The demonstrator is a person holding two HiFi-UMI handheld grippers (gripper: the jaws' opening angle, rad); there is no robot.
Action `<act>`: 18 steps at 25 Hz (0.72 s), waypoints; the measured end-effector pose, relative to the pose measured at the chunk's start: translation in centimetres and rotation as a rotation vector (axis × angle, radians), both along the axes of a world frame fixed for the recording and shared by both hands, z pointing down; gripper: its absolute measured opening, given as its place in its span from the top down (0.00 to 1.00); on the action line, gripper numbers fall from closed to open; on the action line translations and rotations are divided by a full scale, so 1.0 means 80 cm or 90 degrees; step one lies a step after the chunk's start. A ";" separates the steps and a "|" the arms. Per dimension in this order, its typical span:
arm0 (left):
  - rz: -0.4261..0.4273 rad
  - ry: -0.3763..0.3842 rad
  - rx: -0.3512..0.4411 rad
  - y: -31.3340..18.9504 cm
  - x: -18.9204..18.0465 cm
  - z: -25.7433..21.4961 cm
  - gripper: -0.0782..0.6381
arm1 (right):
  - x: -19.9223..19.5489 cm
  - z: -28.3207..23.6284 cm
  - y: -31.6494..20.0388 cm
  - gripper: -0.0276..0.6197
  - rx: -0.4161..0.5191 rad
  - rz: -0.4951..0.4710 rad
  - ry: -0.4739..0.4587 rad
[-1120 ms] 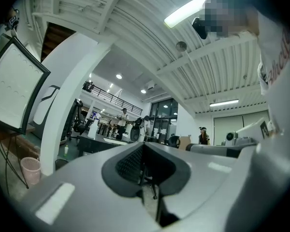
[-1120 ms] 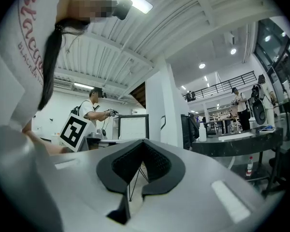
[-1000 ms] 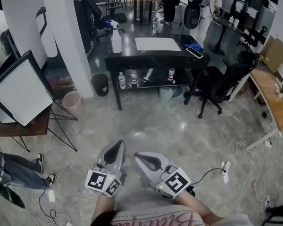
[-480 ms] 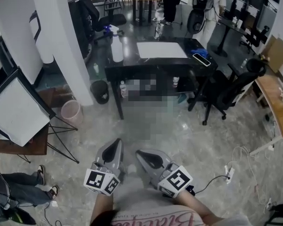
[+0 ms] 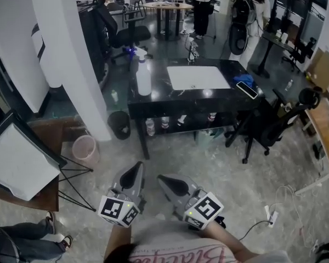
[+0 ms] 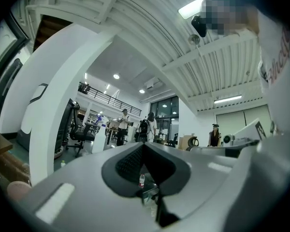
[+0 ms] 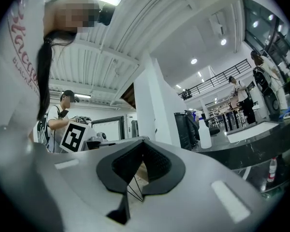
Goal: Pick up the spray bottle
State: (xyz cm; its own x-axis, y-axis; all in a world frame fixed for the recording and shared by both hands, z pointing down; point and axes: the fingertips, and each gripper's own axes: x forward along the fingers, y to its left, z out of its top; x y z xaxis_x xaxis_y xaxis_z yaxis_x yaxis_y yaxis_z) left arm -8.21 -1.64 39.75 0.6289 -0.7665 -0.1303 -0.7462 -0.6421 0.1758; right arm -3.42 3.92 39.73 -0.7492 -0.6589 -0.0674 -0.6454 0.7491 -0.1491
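Closing on the black table [image 5: 208,95], nothing held yet.
My left gripper [image 5: 135,170] was pressed shut on nothing; the spray bottle [image 5: 143,75] stood upright near the table's left edge, nearer than a second before yet well apart from both tools; my right gripper [image 5: 165,181] was pressed together too. I judged the reach hadn't begun.

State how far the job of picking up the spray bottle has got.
Done: nothing. The spray bottle stands untouched at the left end of the black table. In hand: nothing; left gripper and right gripper are shut and empty, short of the table. Left: reach the table, open jaws, grip the bottle, lift.
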 end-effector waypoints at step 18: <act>0.011 -0.030 -0.002 -0.184 0.018 0.014 0.77 | 0.004 0.015 -0.170 0.96 -0.035 -0.005 -0.015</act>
State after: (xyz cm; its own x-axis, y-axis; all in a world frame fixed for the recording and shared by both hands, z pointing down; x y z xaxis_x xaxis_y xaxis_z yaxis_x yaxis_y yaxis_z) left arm -6.78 -16.33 40.86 0.6473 -0.7560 -0.0973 -0.7428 -0.6542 0.1422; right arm -3.11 -9.69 40.89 -0.7529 -0.6563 -0.0491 -0.6355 0.7444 -0.2050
